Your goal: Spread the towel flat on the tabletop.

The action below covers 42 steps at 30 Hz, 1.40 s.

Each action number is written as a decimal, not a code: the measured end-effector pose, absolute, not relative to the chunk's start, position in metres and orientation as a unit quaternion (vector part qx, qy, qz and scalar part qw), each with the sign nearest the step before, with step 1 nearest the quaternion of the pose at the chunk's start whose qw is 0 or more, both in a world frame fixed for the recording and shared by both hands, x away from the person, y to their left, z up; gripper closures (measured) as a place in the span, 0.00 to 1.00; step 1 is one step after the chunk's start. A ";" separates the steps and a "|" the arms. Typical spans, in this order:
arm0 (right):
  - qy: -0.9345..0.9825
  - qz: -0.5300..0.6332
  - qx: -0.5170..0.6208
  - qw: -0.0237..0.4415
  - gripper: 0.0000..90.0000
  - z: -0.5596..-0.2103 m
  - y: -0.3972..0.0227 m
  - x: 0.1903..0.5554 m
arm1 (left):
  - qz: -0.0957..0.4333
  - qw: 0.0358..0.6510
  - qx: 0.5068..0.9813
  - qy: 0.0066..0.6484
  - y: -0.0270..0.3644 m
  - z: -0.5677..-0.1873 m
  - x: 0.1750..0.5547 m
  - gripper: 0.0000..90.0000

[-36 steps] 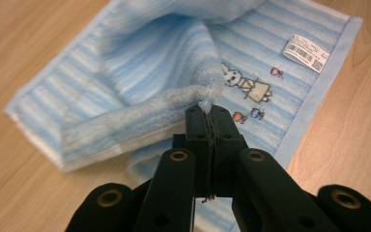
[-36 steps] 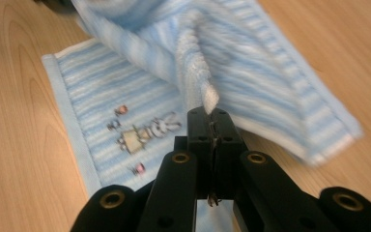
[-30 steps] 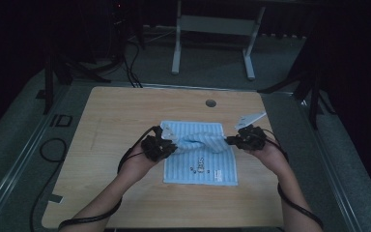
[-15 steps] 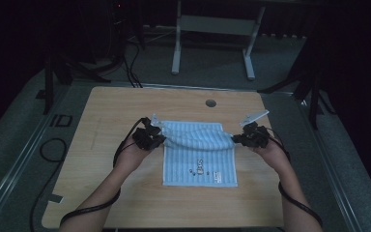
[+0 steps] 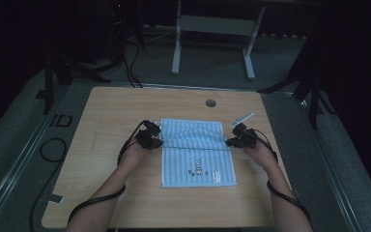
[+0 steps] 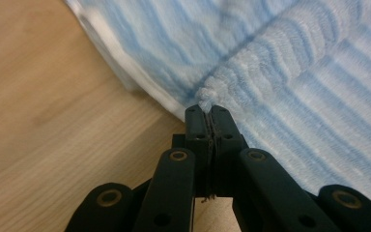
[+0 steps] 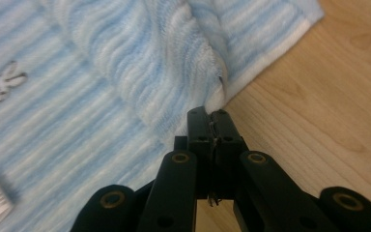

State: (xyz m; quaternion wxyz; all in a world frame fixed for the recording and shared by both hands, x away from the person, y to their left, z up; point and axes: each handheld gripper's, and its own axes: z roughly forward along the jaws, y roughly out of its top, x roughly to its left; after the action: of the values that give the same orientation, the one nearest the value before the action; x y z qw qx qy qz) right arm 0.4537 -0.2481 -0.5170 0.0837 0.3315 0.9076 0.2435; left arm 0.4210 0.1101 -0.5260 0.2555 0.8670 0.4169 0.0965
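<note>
Blue striped towel (image 5: 198, 153) lies flat near the middle of the wooden table (image 5: 106, 106), its far part folded over toward the near side, making a doubled band across the far end. Near edge of the towel sits well back from the table's near edge.

Left gripper (image 5: 149, 137) at the towel's left edge: jaws pinched tight on a corner of the folded layer, terry pile bunched at the tips.

Right gripper (image 5: 239, 140) at the towel's right edge: jaws likewise clamped on the fold's other corner. Small printed figure (image 5: 198, 170) near the towel's near edge.
</note>
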 end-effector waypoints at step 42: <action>0.900 0.289 0.306 0.111 0.99 -0.484 -0.221 0.446 | 0.135 0.297 0.873 0.363 0.088 -0.495 0.421 1.00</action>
State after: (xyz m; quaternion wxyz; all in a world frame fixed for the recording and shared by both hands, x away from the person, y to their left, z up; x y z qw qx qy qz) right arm 0.4456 -0.2206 -0.4838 0.1111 0.3055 0.9003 0.2893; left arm 0.4212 0.0877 -0.4953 0.2972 0.8726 0.3634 0.1351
